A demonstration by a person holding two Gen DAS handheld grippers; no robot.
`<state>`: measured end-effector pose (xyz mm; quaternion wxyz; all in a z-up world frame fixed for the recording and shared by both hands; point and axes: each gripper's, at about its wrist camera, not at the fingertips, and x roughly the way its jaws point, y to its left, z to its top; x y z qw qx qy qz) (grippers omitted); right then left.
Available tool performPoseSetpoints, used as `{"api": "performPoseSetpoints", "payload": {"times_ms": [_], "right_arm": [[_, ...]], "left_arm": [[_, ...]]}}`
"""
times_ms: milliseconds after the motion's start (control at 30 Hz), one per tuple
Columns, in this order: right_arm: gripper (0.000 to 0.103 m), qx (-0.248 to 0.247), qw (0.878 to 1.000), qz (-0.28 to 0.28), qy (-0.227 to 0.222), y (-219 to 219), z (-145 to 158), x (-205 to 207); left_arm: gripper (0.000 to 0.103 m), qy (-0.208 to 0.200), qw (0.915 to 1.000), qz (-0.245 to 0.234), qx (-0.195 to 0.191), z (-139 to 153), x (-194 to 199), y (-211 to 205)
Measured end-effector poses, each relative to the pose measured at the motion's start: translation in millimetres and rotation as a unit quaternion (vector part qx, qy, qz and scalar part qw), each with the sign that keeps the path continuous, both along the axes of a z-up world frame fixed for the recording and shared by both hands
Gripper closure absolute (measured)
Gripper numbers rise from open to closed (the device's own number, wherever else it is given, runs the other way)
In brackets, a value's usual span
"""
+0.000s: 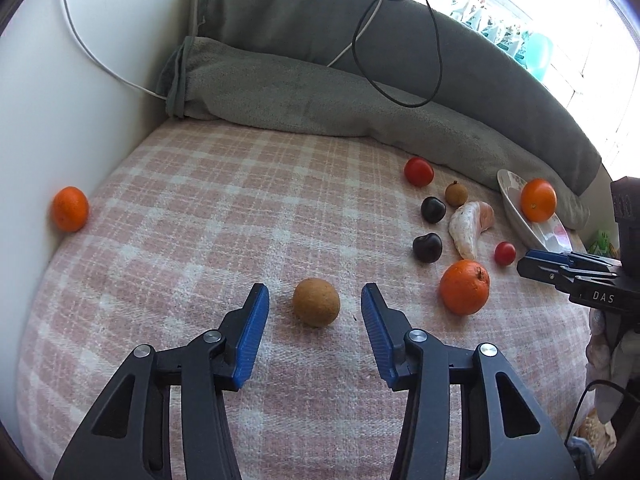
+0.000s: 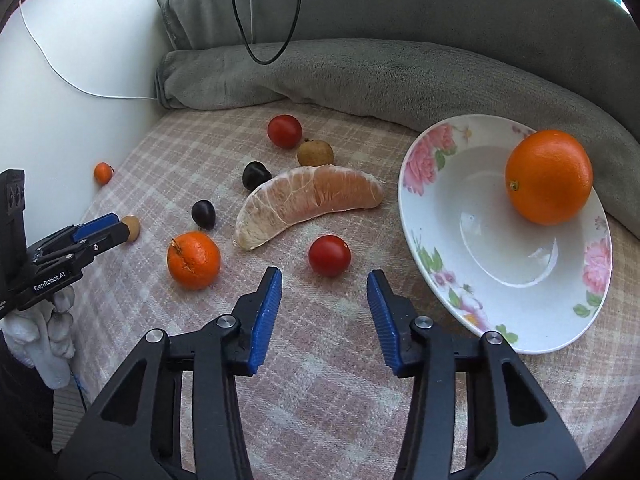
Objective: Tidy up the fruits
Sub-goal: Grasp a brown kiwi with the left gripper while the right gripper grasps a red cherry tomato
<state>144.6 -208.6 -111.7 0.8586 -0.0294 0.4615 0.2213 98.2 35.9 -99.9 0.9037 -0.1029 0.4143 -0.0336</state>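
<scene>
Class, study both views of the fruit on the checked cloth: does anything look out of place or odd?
Yes. One small orange mandarin sits alone against the white wall, far from the other fruit. The white floral bowl tilts against the grey blanket, so the large orange rests near its rim, not at the bottom.

- You're working over a pink-and-white plaid blanket (image 1: 224,208) covering the near surface.
- Along the far edge lies a rolled grey fleece blanket (image 1: 304,96), with a black cable (image 1: 436,60) looped over it.
- A white wall (image 1: 100,92) stands left (a white cord (image 1: 80,40) trails down it).
- Bright daylight comes from the window (image 1: 560,12), far right.
</scene>
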Motion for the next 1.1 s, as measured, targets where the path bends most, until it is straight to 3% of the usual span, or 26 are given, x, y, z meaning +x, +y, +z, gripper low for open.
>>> {"api": "performPoseSetpoints", "payload": {"times_ms": [467,600,700,1100], "right_arm": [[0.067,-0.014,1.000,-0.003,0.004,12,-12,15],[0.070,-0.017,1.000,-0.003,0.004,13,-15,18],[0.076,-0.016,1.000,-0.004,0.002,14,-15,19],[0.077,-0.002,1.000,-0.003,-0.006,11,-8,13]], "left_arm": [[0.068,0.012,0.9999,0.000,-0.002,-11,4,3],[0.078,0.010,0.9999,-0.008,-0.004,-11,5,2],[0.079,0.008,0.9999,-0.008,-0.002,-11,5,2],[0.079,-0.005,1.0000,-0.006,-0.006,-1,3,0]]}}
